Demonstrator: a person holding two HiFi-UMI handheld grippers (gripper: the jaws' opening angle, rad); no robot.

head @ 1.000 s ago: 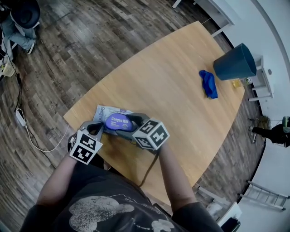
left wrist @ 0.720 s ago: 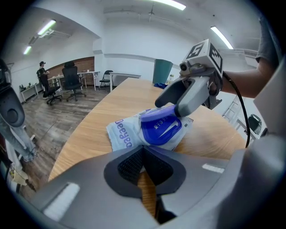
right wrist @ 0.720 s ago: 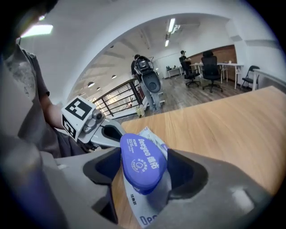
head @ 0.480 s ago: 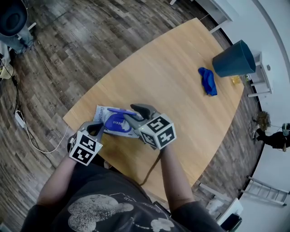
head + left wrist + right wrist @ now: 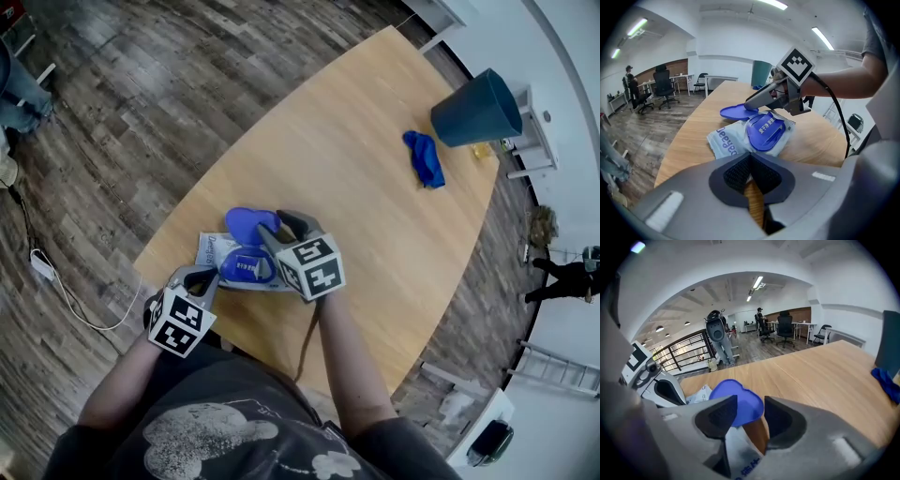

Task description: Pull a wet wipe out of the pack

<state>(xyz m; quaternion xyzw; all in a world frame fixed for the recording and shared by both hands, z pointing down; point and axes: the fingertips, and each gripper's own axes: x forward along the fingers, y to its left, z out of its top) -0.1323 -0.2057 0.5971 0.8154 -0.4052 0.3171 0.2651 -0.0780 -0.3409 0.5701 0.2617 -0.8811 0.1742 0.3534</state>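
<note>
Two grippers at pack, lower left of head view, long axis left-right. Right gripper nearer: jaws slightly apart, tips at raised lid, clamping nothing. Left gripper jaws together, empty. Probably needs right tips down-left onto opening

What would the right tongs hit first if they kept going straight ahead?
Most likely the raised blue lid, which sits just beyond the open right tongs, though the exact depth is unclear.

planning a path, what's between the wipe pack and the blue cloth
In the head view, the right gripper sits at the wet wipe pack; beyond it only bare tabletop reaches the blue cloth.
</note>
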